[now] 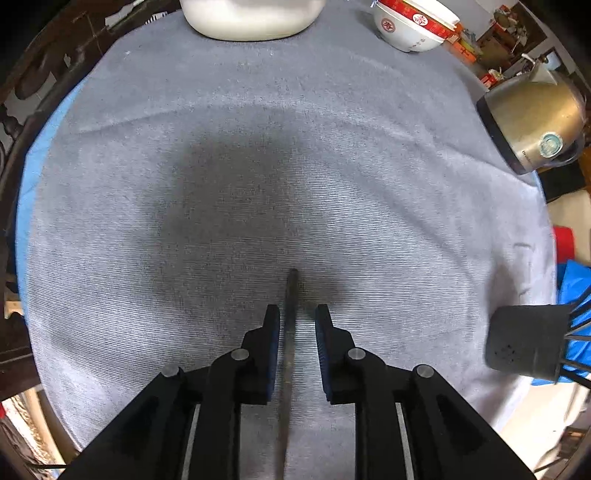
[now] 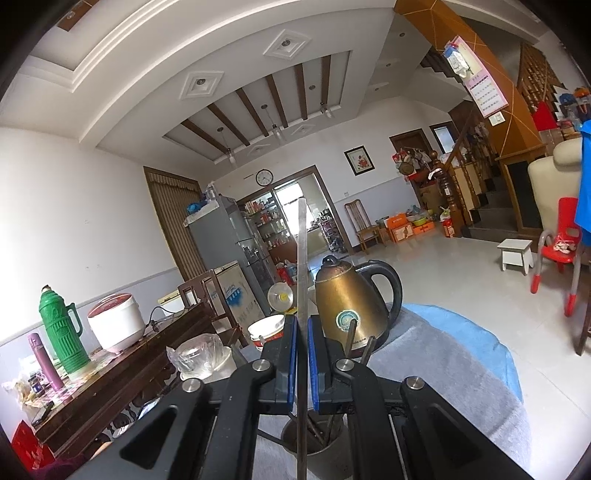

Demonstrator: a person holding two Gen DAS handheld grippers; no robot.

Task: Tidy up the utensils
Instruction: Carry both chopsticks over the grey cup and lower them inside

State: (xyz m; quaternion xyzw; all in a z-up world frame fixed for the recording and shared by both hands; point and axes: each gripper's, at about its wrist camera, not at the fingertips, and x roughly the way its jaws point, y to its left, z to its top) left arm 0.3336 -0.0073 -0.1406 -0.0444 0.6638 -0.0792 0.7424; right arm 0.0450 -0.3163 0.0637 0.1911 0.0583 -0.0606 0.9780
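Left wrist view: the left gripper (image 1: 297, 312) hung low over the grey tablecloth (image 1: 332, 155), its jaws parted. A dark, slender utensil (image 1: 290, 332) lay on the cloth between them, close to the left pad; whether it touched that pad could not be told. At the right edge stood a dark holder (image 1: 524, 341) with thin black rods projecting from its far side. Farther off, a brass-coloured kettle (image 1: 535, 125) sat at the cloth's right margin; a red-and-white bowl (image 1: 413, 26) and a white container (image 1: 251, 18) stood at the far edge.

Right wrist view: the right gripper (image 2: 302, 325) was clenched on a flat metal utensil (image 2: 302, 258), which stood upright, its upper end rising well above the blue pads. Its lower end reached down toward a metal cup (image 2: 314, 452) directly below, where other utensils (image 2: 325, 430) stood. Beyond the fingers stood the kettle (image 2: 351, 299) and stacked bowls (image 2: 267, 328) on the cloth, then a side table with a rice cooker (image 2: 116, 321) and a green thermos (image 2: 62, 332).
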